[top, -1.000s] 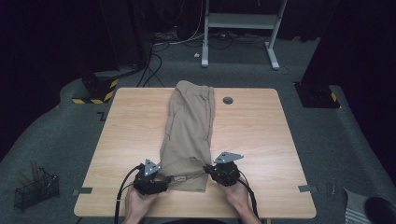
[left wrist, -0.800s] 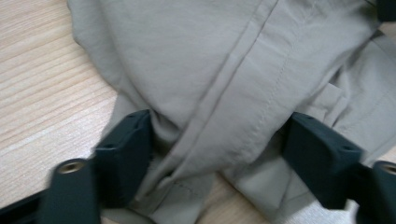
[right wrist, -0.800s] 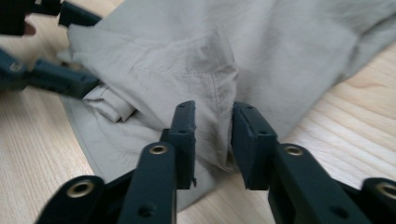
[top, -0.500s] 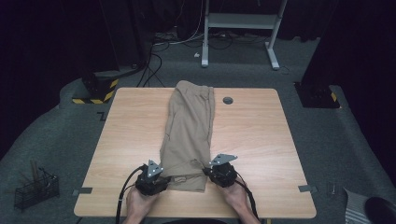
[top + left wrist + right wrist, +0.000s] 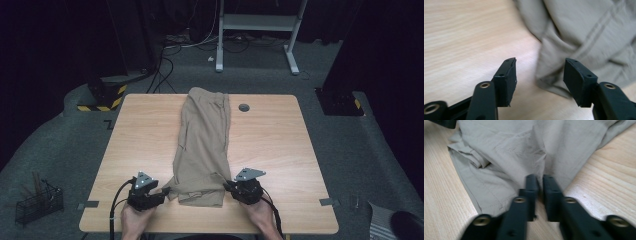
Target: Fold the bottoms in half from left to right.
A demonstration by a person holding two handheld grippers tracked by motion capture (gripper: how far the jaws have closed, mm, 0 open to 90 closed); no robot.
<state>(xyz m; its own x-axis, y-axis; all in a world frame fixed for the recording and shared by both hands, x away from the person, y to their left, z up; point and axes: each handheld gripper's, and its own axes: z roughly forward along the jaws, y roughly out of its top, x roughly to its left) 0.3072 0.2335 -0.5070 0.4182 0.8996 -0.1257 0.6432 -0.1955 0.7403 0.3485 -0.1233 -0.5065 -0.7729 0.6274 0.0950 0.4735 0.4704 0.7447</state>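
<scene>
Khaki trousers (image 5: 202, 145), folded lengthwise, lie down the middle of the wooden table (image 5: 280, 145). My left gripper (image 5: 165, 191) sits at their near left corner. Its jaws have just been opening and stand wide, and the hem corner (image 5: 554, 82) lies loose between them, closer to the right jaw (image 5: 539, 67). My right gripper (image 5: 227, 186) is at the near right corner. Its jaws have just been opening too; a narrow gap shows between them, with a raised fold of the cloth (image 5: 506, 150) at their tips (image 5: 540, 180).
A round cable hole (image 5: 244, 107) sits in the table beyond the trousers. On the floor are a wire basket (image 5: 37, 205) at the left, striped black stands (image 5: 102, 95), and a white desk frame (image 5: 260, 30) at the back. Bare wood lies on both sides of the garment.
My left gripper has slid a little to the left along the near edge, and the trousers' near left corner now reaches farther left. The right gripper has barely moved.
</scene>
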